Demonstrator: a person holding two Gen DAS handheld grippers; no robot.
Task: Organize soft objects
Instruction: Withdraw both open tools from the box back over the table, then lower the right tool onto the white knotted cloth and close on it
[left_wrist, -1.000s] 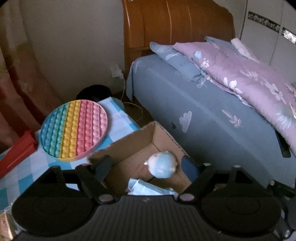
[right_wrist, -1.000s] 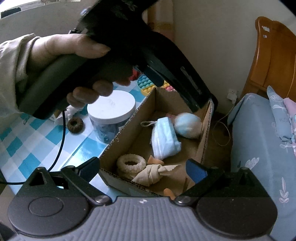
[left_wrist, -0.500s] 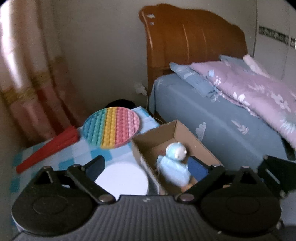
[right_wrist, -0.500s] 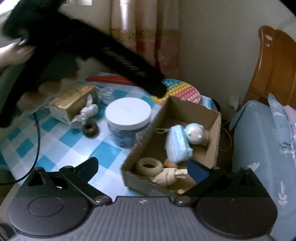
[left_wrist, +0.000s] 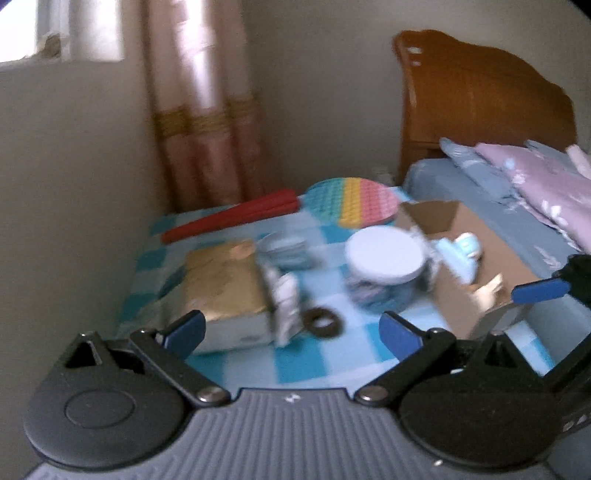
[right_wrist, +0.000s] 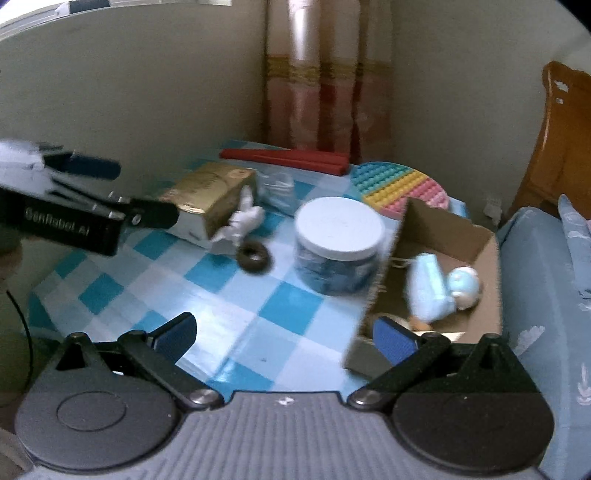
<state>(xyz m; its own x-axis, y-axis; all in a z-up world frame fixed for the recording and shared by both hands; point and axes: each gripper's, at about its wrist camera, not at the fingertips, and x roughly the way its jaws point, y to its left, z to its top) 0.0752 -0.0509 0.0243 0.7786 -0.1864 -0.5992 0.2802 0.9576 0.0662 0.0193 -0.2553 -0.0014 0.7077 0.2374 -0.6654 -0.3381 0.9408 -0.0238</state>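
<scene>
A cardboard box (right_wrist: 450, 236) at the table's right edge holds a blue face mask (right_wrist: 428, 291), a round pale-blue plush (right_wrist: 463, 286) and other small pieces. On the checked cloth lie a brown ring (right_wrist: 255, 254) and a small white plush toy (right_wrist: 242, 221), which leans on a gold box (right_wrist: 210, 188). My left gripper (left_wrist: 291, 332) hovers short of the ring (left_wrist: 323, 323) and the toy (left_wrist: 286, 306). Its jaws are opening and grip nothing. My right gripper (right_wrist: 284, 334) is open and empty over the cloth, left of the box.
A white-lidded jar (right_wrist: 338, 229) stands between the ring and the box. A rainbow pop mat (right_wrist: 402, 188) and a red stick (right_wrist: 288, 158) lie at the back. Walls and a curtain close the far side. A bed (right_wrist: 543, 277) lies to the right.
My left gripper has swung left, from over the box to the gold box and ring, and its jaws stand wider. My right gripper has shifted left, so the box now sits at its right.
</scene>
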